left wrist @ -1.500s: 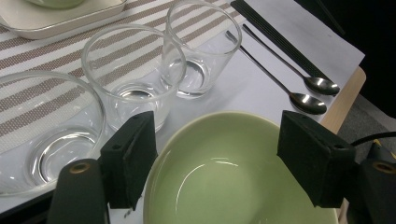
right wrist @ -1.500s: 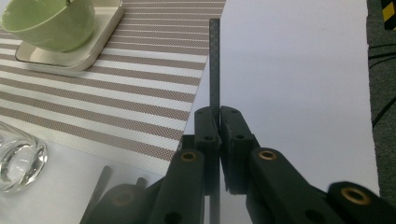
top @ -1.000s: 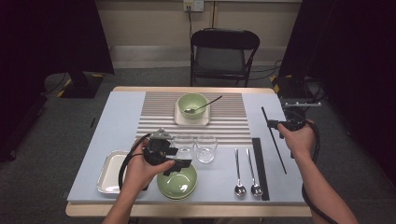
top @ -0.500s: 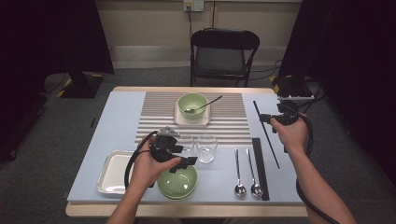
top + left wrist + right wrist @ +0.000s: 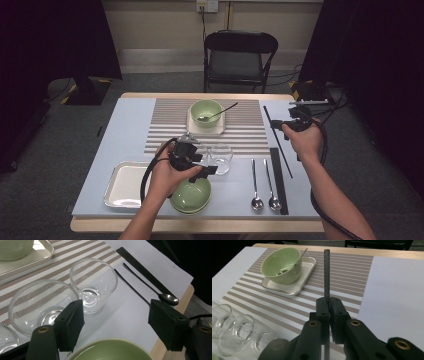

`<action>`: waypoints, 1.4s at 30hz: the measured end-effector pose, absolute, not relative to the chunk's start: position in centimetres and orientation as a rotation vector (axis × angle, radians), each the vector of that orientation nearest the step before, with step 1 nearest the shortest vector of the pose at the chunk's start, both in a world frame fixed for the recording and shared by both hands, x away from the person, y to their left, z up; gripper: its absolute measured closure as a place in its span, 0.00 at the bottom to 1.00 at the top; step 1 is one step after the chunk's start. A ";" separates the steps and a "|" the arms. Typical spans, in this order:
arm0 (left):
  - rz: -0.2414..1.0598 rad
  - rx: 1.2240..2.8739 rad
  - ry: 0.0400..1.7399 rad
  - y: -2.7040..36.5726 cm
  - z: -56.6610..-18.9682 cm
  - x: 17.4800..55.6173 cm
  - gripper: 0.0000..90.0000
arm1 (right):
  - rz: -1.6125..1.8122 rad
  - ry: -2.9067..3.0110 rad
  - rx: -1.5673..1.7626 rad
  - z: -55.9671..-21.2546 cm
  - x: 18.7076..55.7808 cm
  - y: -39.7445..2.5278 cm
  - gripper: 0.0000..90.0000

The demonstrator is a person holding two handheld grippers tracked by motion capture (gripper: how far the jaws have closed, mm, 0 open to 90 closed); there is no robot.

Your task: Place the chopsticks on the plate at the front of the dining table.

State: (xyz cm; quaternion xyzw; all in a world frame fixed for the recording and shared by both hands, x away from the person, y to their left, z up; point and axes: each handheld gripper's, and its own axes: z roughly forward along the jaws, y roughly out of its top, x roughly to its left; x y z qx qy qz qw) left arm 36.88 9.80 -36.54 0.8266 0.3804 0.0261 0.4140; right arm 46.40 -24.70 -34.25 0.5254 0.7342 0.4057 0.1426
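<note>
Near edge: the left tool, jaws spread wide, hovers over the green bowl facing two glasses. Drop the jaws squarely around one rim before closing, clear of its neighbour. Farther right, the right tool pinches a chopstick above the table; keep it level, and lower it beside its mate.

No readable text, labels or numbers anywhere (bowls, glasses, mats unmarked).
</note>
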 end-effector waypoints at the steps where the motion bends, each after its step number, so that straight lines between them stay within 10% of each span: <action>1: 0.066 2.083 0.956 9.8 -36.5 36.9 0.32 | 1.173 2.121 1.511 -34.2 46.4 -24.5 0.96; 42: -0.008 2.096 0.915 5.7 -36.8 38.0 0.33 | 1.281 2.152 1.433 -31.9 46.0 -18.2 0.96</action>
